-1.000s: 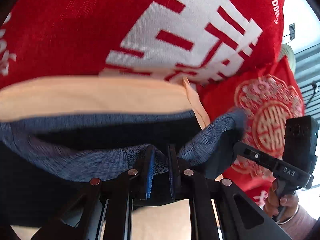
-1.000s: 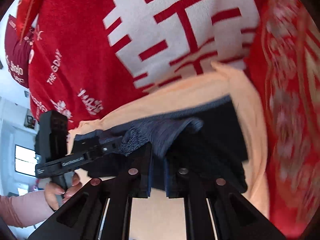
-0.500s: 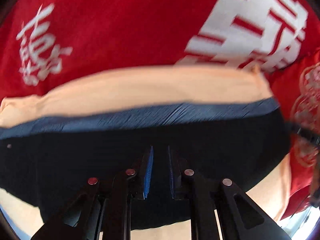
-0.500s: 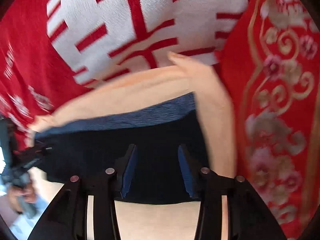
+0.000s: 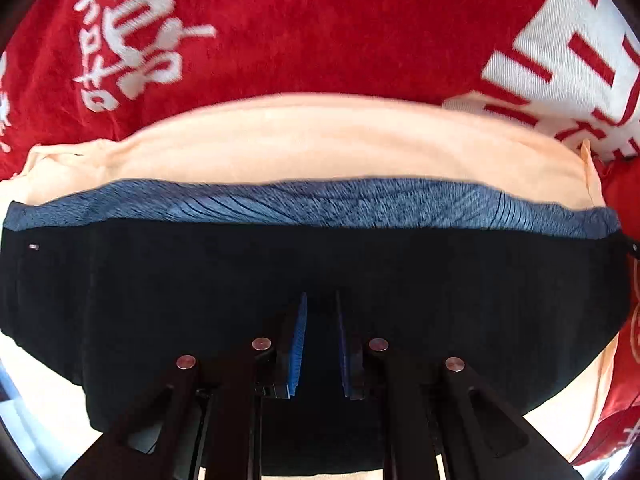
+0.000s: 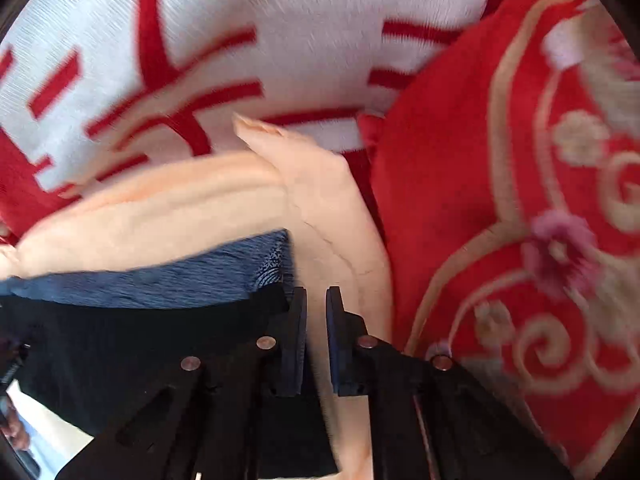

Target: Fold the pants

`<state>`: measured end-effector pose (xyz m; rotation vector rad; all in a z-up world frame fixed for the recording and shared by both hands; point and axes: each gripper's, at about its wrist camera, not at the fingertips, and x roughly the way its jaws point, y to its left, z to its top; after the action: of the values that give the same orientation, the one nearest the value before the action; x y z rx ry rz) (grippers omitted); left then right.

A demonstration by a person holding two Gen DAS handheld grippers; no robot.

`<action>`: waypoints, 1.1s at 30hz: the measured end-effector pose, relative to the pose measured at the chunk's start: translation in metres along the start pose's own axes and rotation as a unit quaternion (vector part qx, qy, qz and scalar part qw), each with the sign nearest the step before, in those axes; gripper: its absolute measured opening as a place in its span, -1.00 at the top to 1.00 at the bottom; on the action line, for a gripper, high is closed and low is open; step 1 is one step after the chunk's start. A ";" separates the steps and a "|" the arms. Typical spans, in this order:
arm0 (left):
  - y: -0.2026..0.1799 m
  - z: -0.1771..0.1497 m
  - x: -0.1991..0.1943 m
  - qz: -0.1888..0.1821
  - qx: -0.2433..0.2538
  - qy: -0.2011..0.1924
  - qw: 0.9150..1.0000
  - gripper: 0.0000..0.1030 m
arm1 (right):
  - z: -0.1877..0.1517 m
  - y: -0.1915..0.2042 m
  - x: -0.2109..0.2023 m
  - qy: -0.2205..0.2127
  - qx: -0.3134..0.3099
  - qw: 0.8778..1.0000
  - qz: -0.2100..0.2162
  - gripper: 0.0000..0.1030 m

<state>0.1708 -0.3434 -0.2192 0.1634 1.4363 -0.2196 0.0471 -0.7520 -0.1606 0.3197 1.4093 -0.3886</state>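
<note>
The dark navy pants (image 5: 280,280) lie flat and folded on a peach cloth (image 5: 320,148), with their heathered blue waistband (image 5: 320,204) along the far edge. My left gripper (image 5: 321,308) hovers over the middle of the pants, jaws a narrow gap apart, holding nothing. In the right wrist view the pants (image 6: 140,344) lie at the left with the waistband (image 6: 180,276) above. My right gripper (image 6: 316,300) sits just off the pants' right edge over the peach cloth (image 6: 332,216), jaws nearly together and empty.
A red blanket with white characters (image 5: 320,28) covers the surface behind the peach cloth. A red embroidered cushion (image 6: 520,220) lies close to the right of my right gripper. The other hand and gripper show at the far left edge (image 6: 12,420).
Both grippers have let go of the waistband, which now lies flat. The left moved over the pants' middle. The right opened, then narrowed and shifted to the pants' right edge.
</note>
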 end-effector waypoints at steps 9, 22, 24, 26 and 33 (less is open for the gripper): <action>0.027 0.032 0.018 0.036 -0.041 -0.009 0.998 0.69 | -0.016 0.083 -0.019 -0.024 -0.077 0.991 0.111 -0.30; 0.069 -0.003 -0.001 0.063 -0.048 -0.009 0.997 0.69 | -0.027 0.002 -0.031 -0.032 0.005 0.998 0.054 -0.03; 0.068 -0.022 0.009 0.068 -0.038 0.017 0.997 0.69 | -0.037 0.016 -0.030 -0.019 -0.009 0.995 0.098 -0.03; 0.062 -0.035 0.007 0.083 -0.021 -0.019 0.996 0.68 | -0.055 0.035 -0.010 0.013 -0.007 0.995 0.104 -0.04; 0.060 -0.041 0.008 0.069 -0.035 -0.040 0.996 0.68 | -0.081 0.037 0.003 0.010 -0.046 0.996 0.070 -0.04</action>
<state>0.1471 -0.2761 -0.2335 0.1940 1.3442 -0.0611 -0.0079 -0.6839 -0.1748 0.3450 1.4109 -0.2062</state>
